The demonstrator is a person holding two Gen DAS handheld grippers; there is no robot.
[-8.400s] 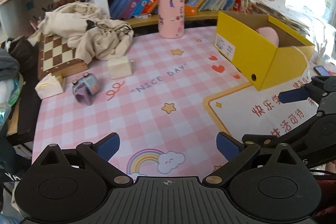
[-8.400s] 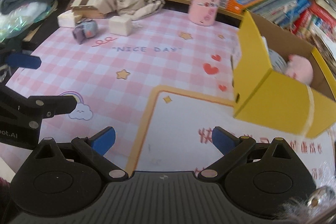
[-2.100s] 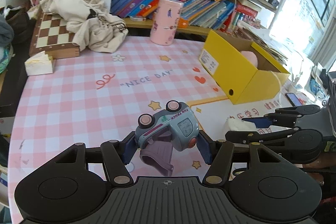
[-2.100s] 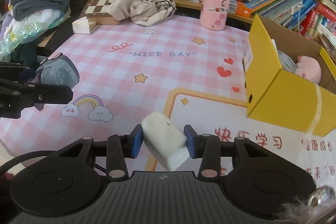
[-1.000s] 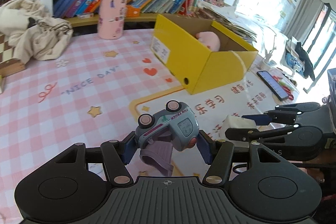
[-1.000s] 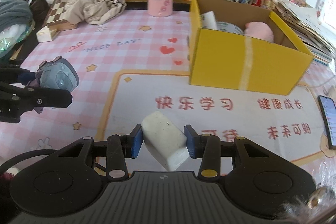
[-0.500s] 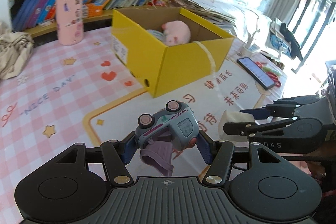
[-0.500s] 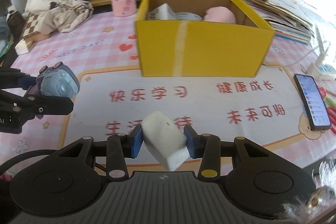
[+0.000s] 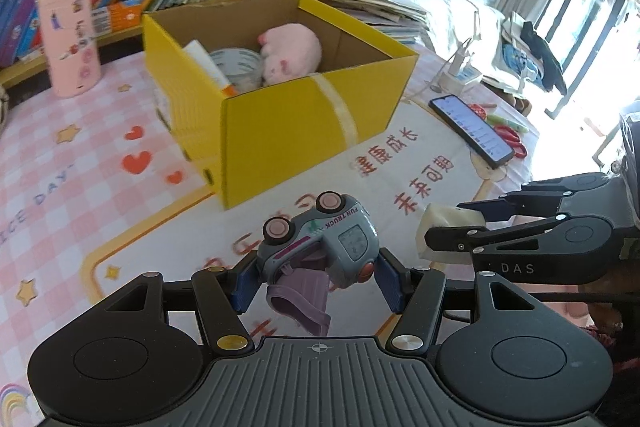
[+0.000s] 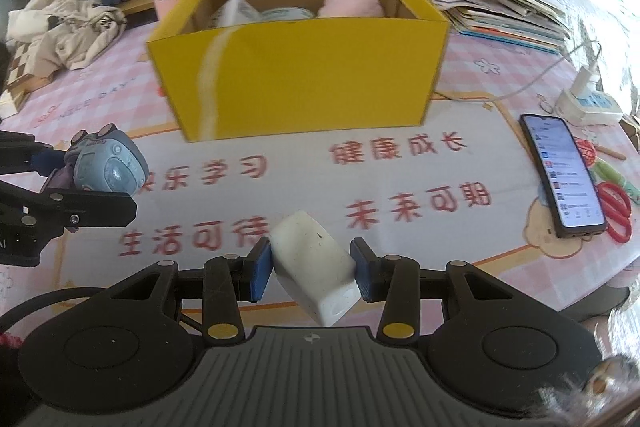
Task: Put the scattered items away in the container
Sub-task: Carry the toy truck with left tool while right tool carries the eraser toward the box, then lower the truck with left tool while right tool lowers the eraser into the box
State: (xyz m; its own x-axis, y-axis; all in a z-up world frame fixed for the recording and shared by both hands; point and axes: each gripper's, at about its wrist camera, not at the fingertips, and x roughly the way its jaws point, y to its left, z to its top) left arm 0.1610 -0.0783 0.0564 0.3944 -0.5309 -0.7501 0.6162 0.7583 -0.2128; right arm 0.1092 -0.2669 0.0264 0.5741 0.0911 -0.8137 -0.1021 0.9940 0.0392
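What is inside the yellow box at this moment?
Inside the yellow box lie a pink plush toy, a roll of tape and a white packet leaning on the left wall. The box floor beneath them is hidden.

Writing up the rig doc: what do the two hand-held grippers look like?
Both match: the left hand-held gripper and right hand-held gripper have black linkage arms, blue pads, brass-coloured pivot pins and a ribbed grey body. White "DAS" lettering shows on the right one's side. No sleeves visible.
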